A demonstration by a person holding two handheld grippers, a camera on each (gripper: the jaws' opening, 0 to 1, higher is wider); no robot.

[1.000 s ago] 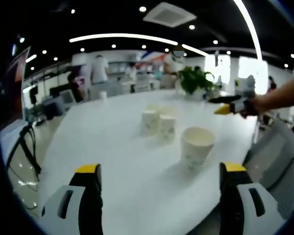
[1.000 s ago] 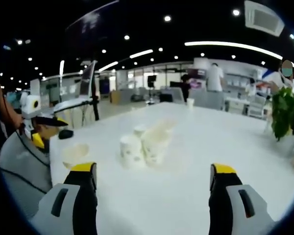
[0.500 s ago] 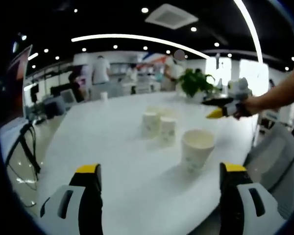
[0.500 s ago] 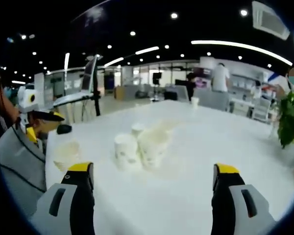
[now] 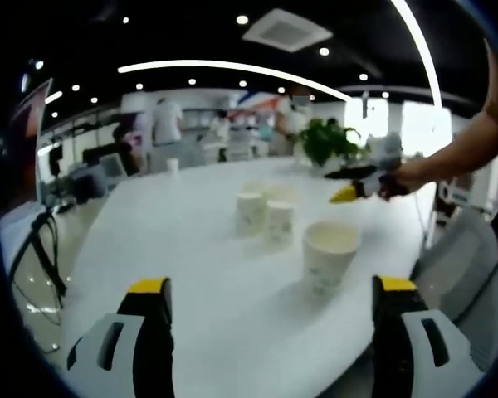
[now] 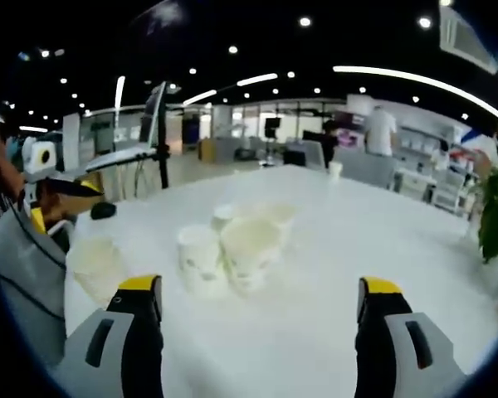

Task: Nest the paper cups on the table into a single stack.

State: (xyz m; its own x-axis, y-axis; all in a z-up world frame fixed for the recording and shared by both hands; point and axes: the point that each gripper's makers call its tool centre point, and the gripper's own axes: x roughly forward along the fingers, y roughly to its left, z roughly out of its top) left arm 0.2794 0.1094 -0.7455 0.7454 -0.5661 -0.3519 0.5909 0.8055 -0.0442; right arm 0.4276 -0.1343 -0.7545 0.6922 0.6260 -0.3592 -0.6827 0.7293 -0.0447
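Left gripper (image 5: 270, 286) jaws spread, empty, frame bottom; right gripper (image 6: 253, 286) likewise. Upright white paper cups (image 5: 329, 255) clustered mid-frame on white round table (image 5: 191, 249).

Left gripper view: on the worktop (image 5: 191, 249), one paper cup (image 5: 329, 255) stands nearest, ahead of the left tool (image 5: 270, 332). Behind it, a cluster of cups (image 5: 266, 214) stands close together. The right tool (image 5: 349, 184) hangs above the worktop to the right, a potted plant (image 5: 328, 139) behind it
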